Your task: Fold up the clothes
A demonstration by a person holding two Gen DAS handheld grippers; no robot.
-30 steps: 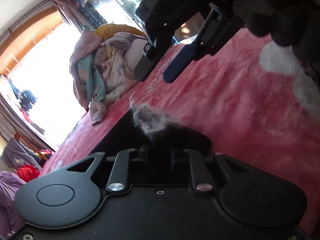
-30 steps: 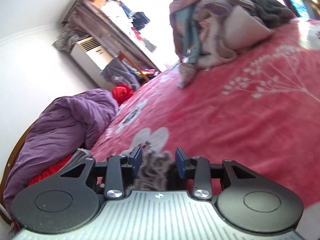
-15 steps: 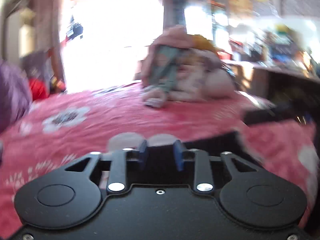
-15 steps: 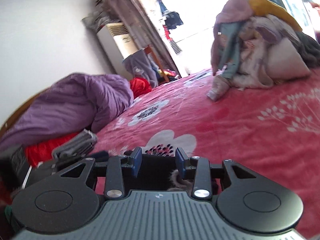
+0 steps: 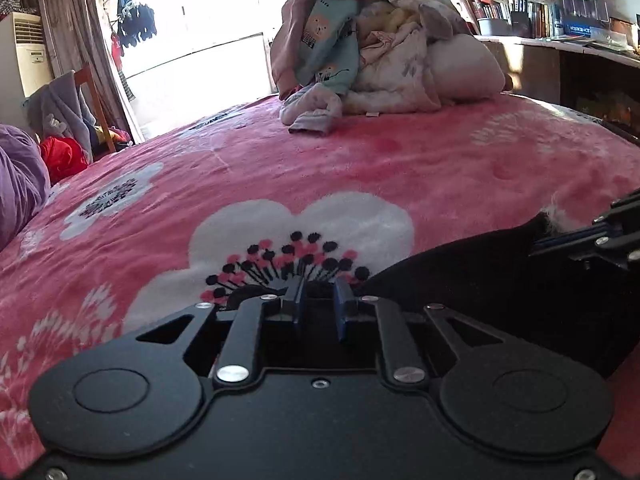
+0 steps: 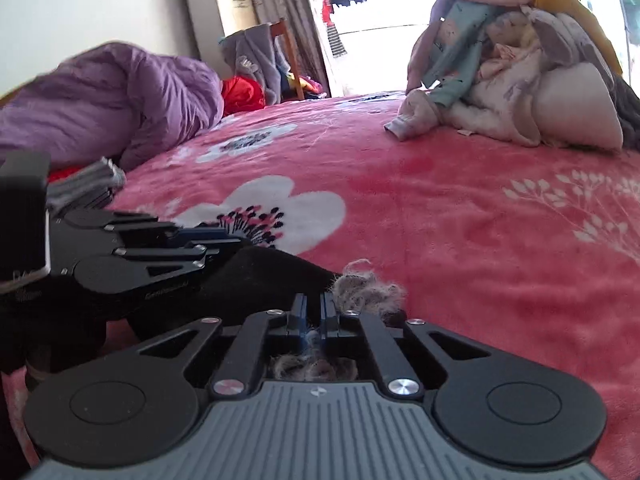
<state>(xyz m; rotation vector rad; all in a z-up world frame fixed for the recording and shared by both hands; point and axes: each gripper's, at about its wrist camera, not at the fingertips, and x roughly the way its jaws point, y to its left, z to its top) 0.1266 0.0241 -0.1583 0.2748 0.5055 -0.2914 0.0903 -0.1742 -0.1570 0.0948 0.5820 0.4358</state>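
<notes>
Between the right gripper's nearly closed fingers sits the black garment's grey fur trim; the left gripper pinches its other edge, low over the pink floral blanket, clothes pile beyond.

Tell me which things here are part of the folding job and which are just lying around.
In the job:
black garment with fuzzy grey trim
left gripper and right gripper, both shut on it
pile of unfolded clothes

Lying about:
purple duvet
red cloth
chair
bookshelf
</notes>
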